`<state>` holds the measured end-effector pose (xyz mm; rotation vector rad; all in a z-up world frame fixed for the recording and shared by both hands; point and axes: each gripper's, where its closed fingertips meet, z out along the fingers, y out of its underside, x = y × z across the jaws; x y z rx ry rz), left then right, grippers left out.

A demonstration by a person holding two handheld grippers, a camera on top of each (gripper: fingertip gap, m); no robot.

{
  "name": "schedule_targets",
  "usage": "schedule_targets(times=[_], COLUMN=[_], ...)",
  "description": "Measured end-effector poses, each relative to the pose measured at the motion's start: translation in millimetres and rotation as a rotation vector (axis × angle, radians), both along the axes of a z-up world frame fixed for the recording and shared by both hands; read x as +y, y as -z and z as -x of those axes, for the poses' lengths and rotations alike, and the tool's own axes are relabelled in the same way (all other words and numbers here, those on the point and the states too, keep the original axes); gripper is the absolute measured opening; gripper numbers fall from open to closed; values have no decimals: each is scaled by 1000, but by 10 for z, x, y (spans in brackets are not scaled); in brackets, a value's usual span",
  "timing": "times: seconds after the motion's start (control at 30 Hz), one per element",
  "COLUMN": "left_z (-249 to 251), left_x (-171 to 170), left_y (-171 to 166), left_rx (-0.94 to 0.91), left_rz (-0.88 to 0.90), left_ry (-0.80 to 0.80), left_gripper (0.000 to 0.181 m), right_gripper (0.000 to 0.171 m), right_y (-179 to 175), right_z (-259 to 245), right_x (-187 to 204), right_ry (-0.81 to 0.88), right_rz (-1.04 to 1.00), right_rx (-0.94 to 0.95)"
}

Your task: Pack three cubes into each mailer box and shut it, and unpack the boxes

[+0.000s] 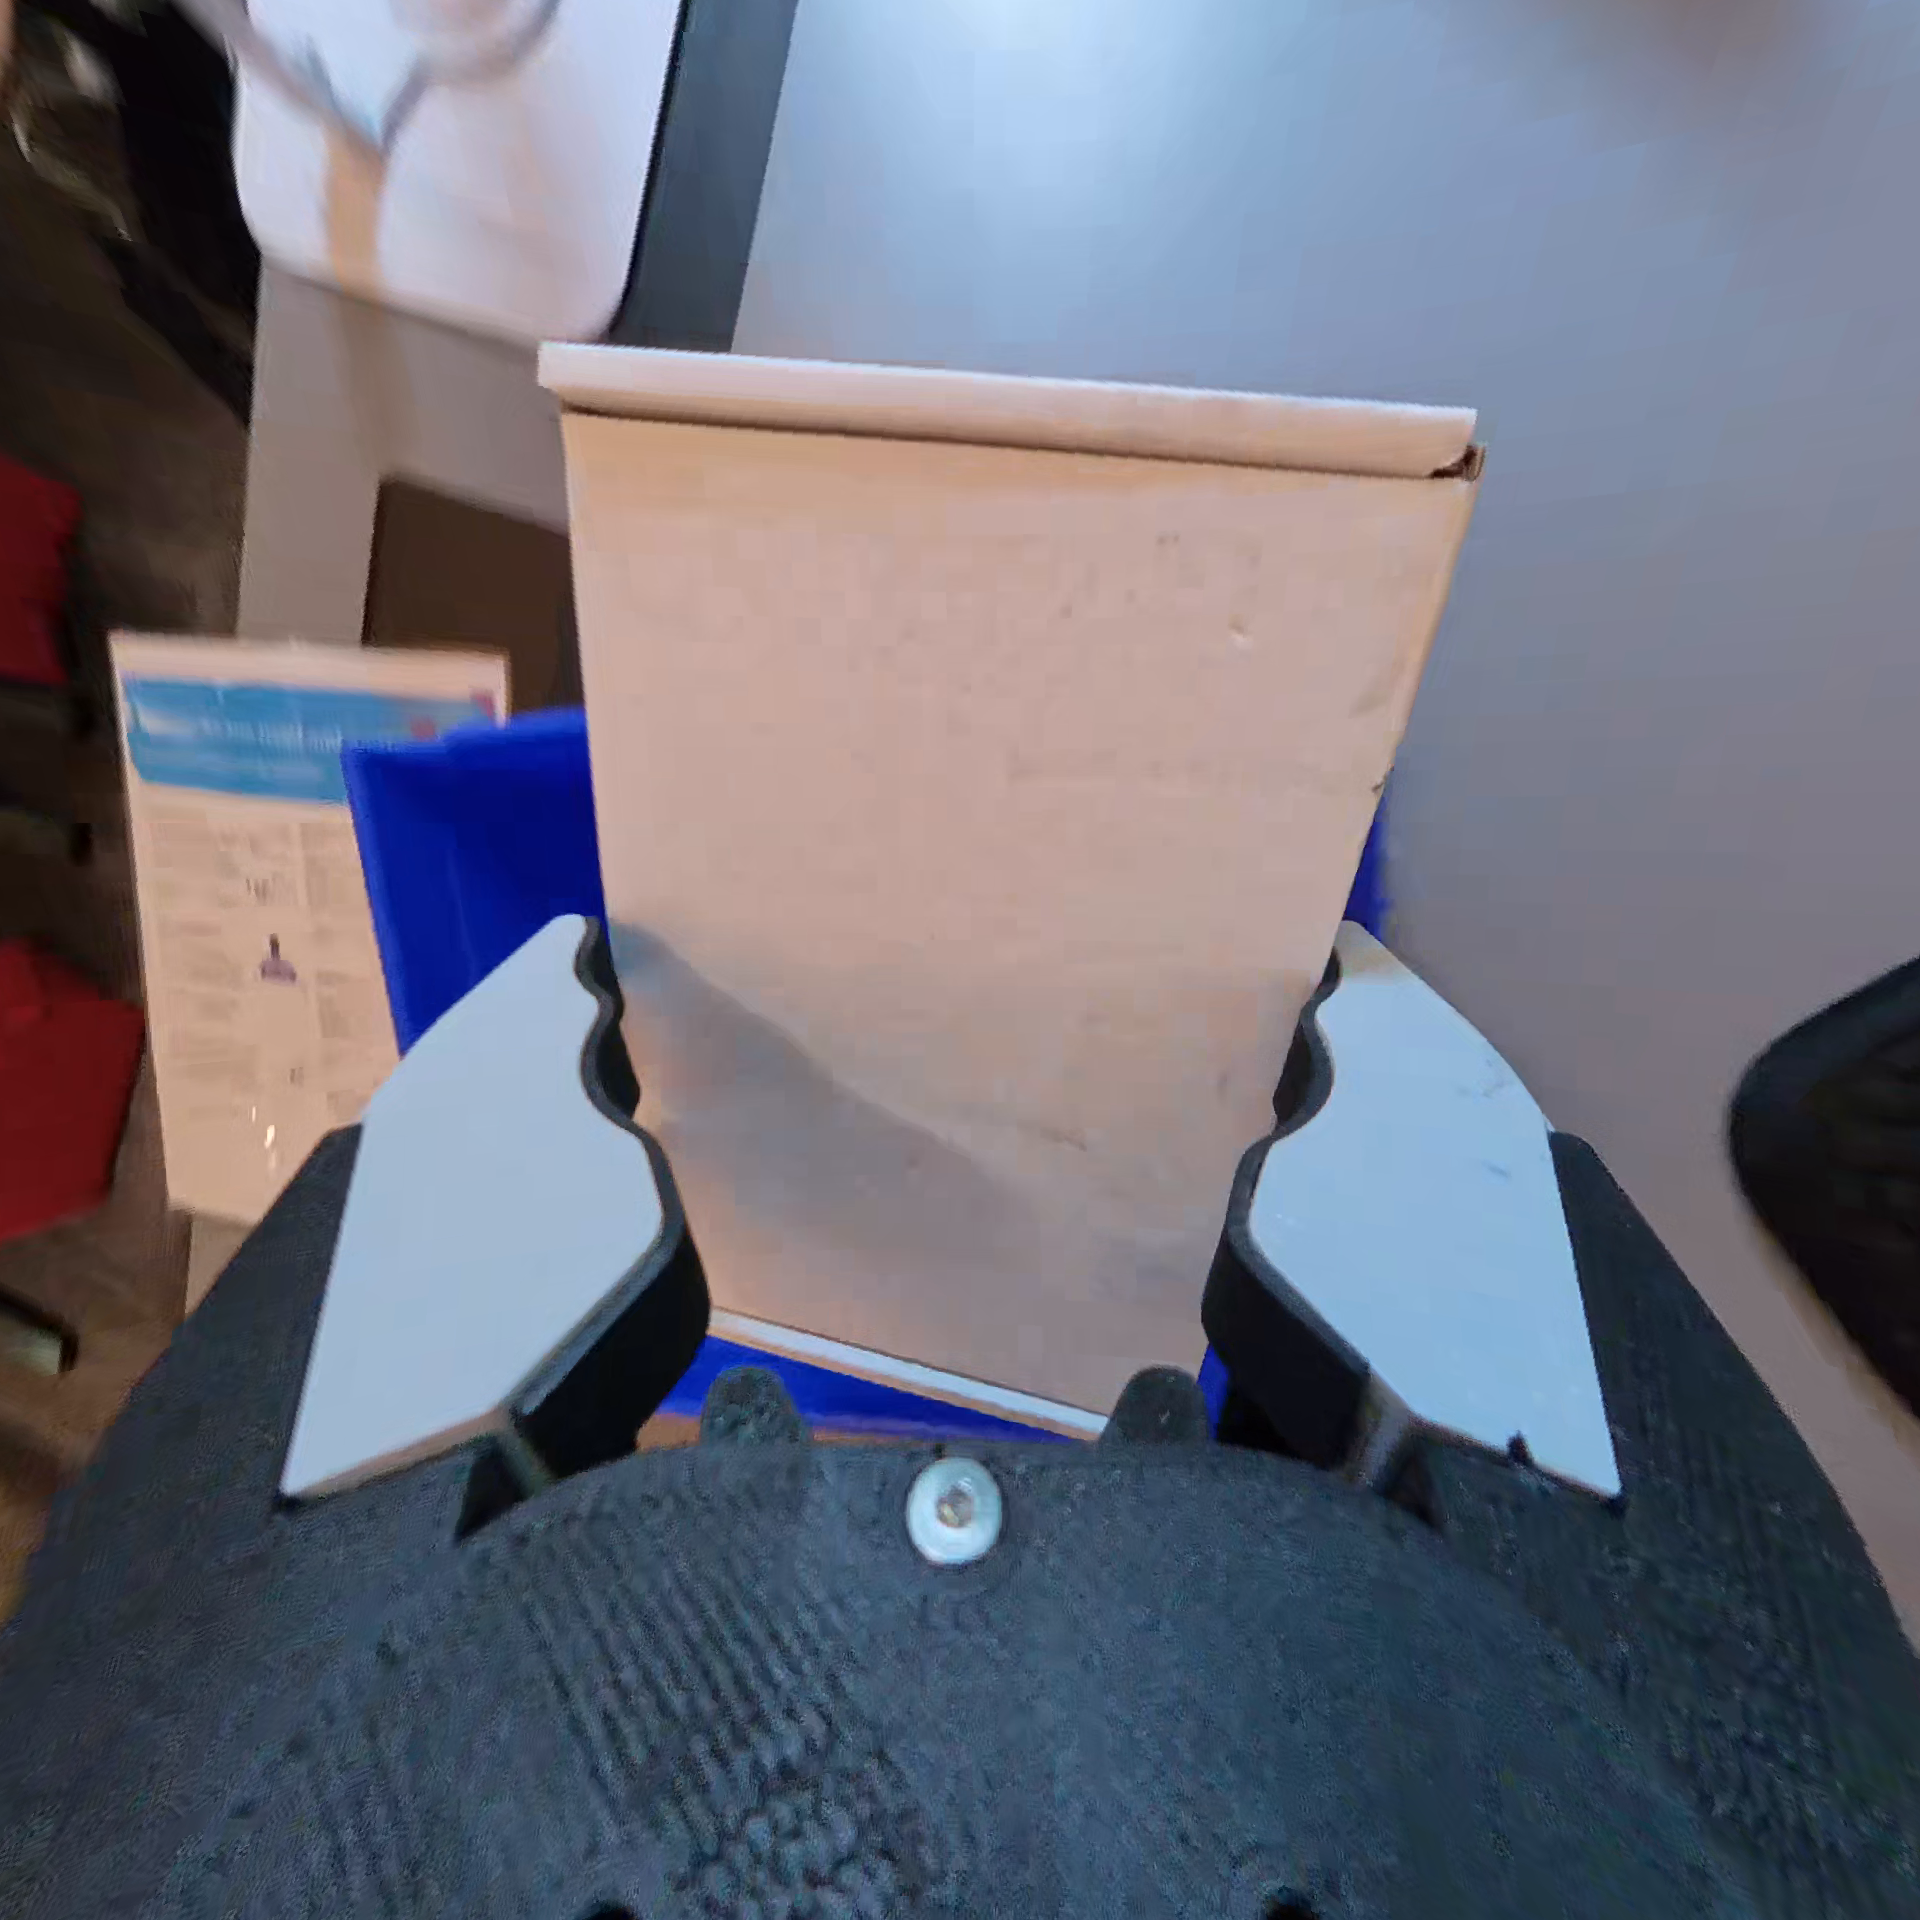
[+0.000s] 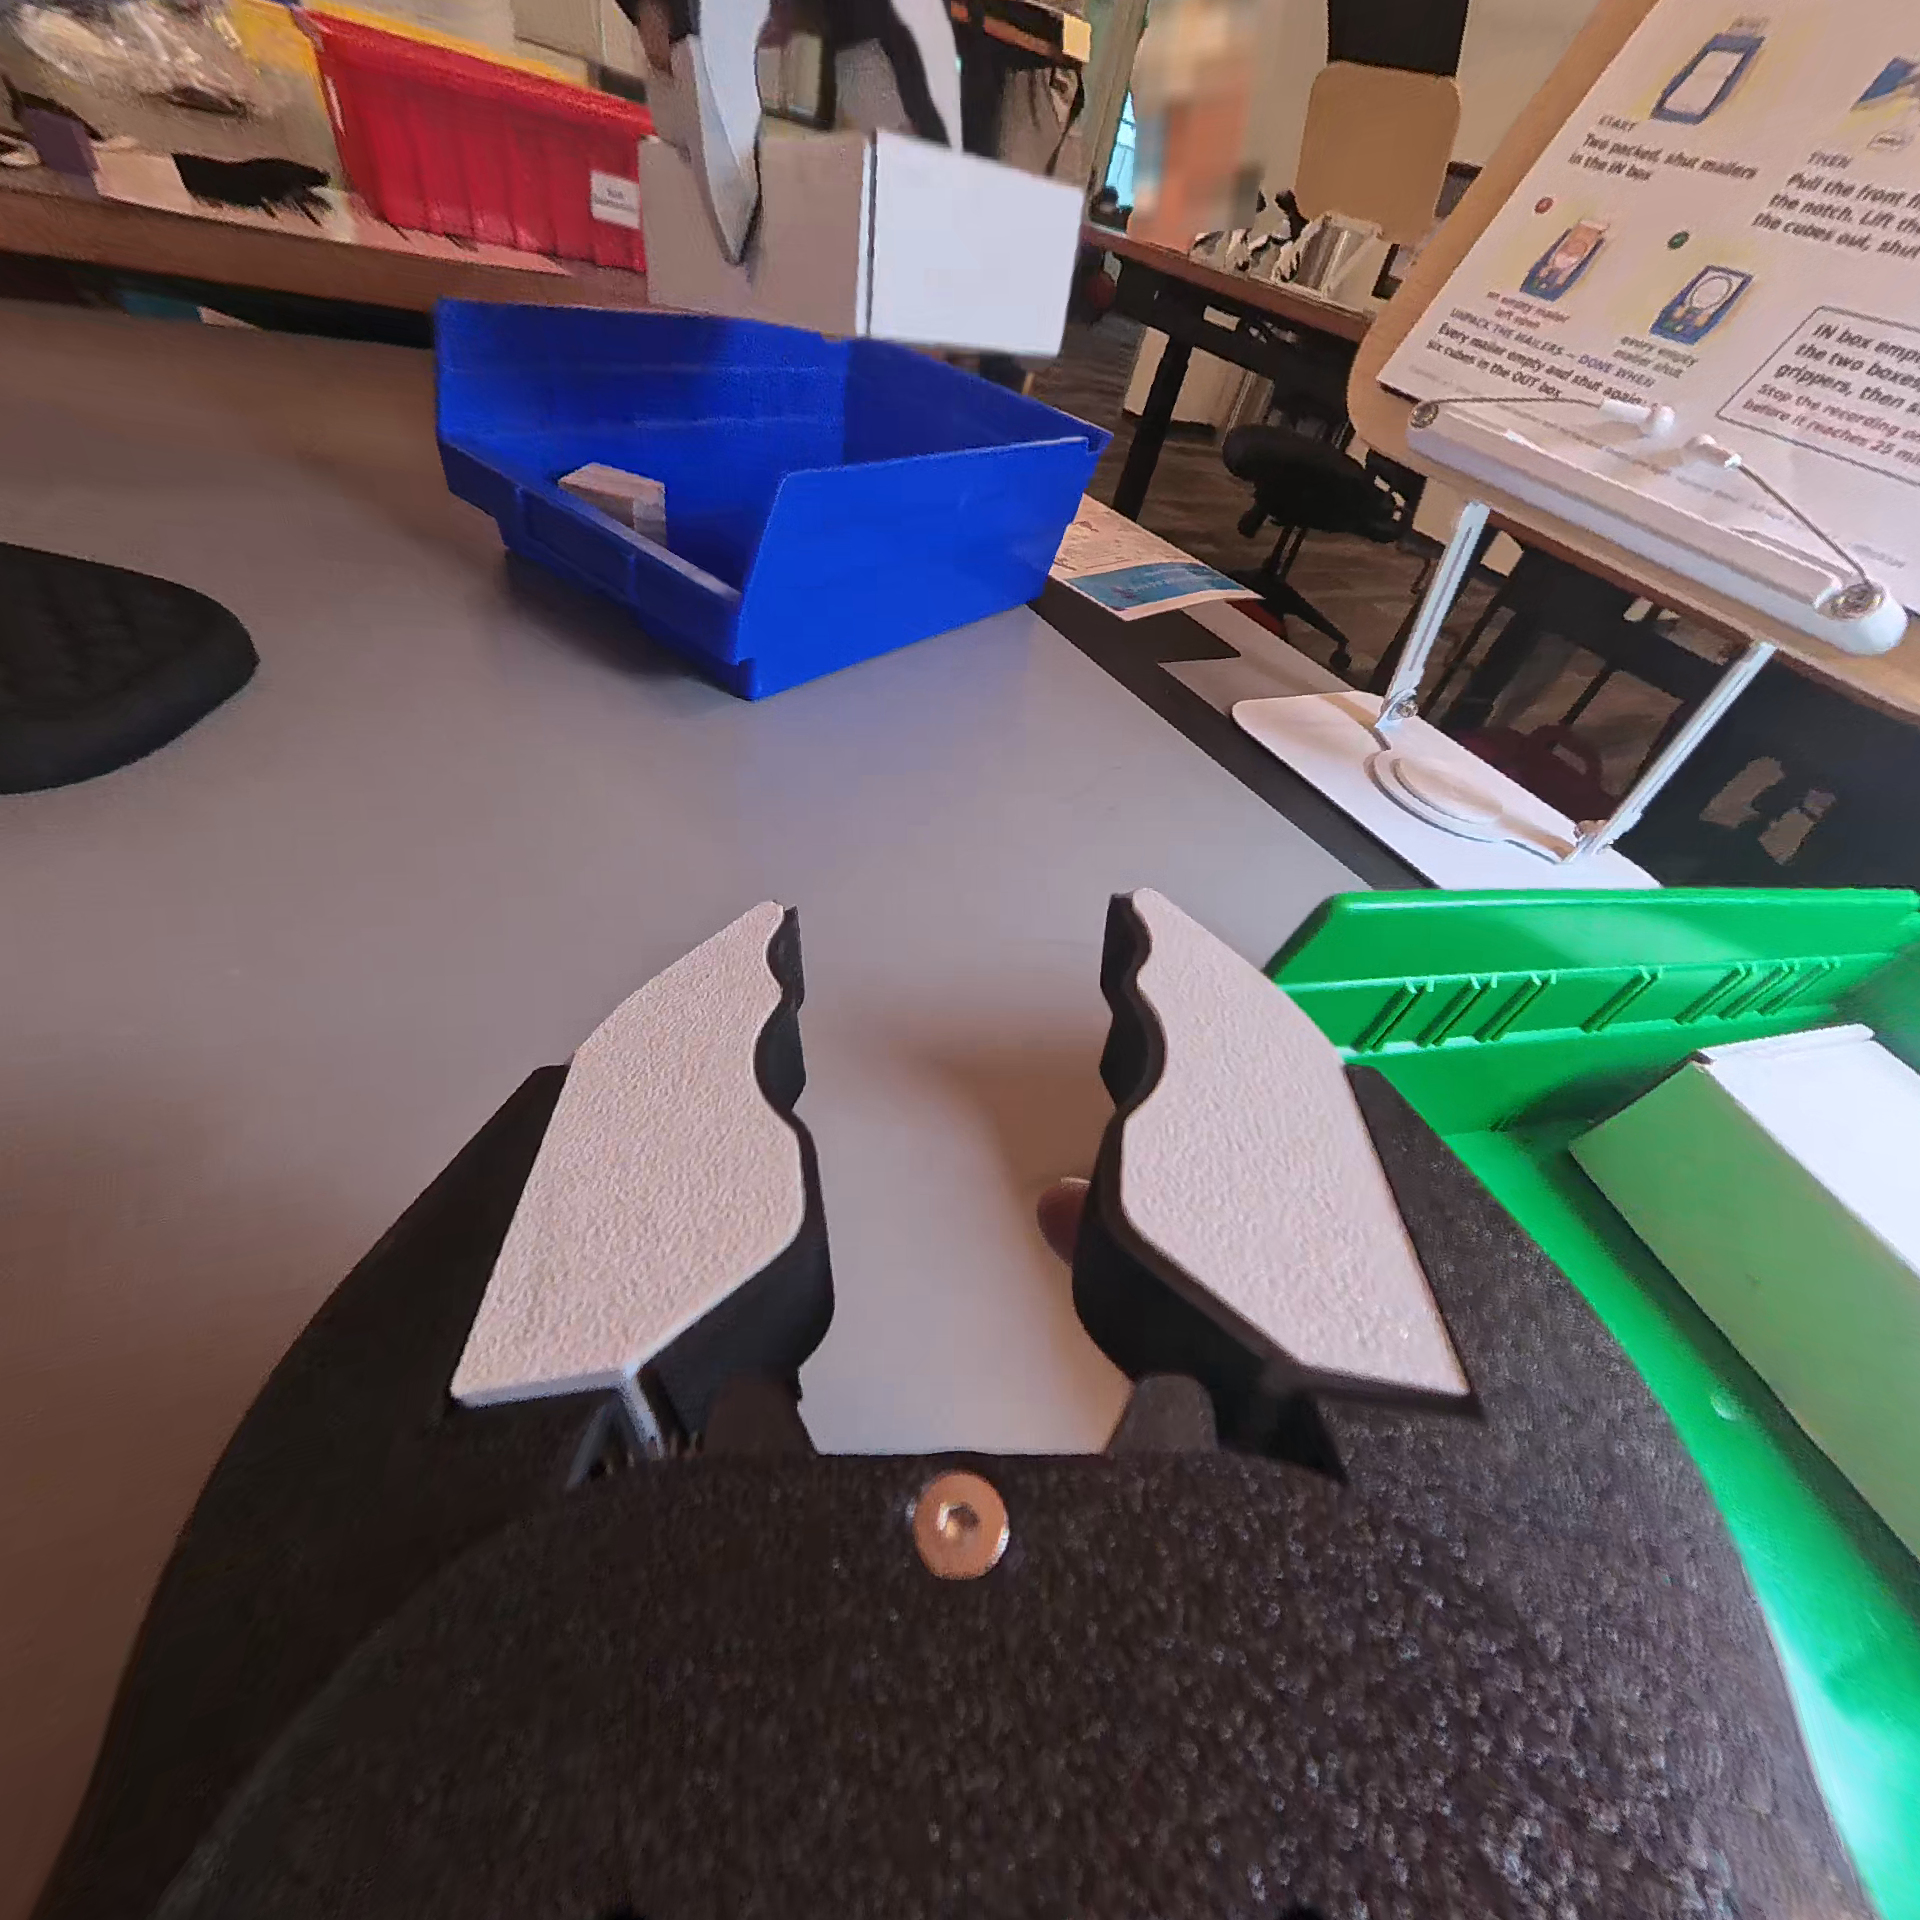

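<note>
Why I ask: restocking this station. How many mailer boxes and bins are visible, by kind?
mailer box: 2, one gripped in the left tongs, one lying in the green bin
bin: 3, the blue bin, the green bin, the red bin on a farther table
Total: 5

A grey desk (image 2: 520,831) with a dark edge is seen in a bright room, with a black office chair (image 2: 1309,499) on the floor past its far edge and a brown table (image 2: 1226,281) behind.
</note>
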<state>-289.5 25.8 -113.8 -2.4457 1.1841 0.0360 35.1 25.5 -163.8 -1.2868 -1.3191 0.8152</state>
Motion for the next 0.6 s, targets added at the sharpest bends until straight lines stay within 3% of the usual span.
schedule_targets(times=[0.13,0.23,0.33,0.47,0.6], left_z=[-895,-1548,-2075,-2440,-2549], left_x=[-373,-700,-986,-1199,-1271], left_y=[-240,-164,28,392,655], left_rx=[-240,-397,-523,-571,-576], left_rz=[-54,-40,29,189,338], left_ry=[173,321,440,512,525], left_gripper=[121,120,120,120,119], right_gripper=[57,62,72,74,72], right_y=[-123,-273,-497,-566,-208], right_z=[44,155,274,413,528], right_x=[-102,-249,-479,-886,-1124], right_ry=[-16,-54,-107,-228,-341], right_rz=[-77,-194,-435,-774,-972], right_rx=[9,-1,-7,-117,-307])
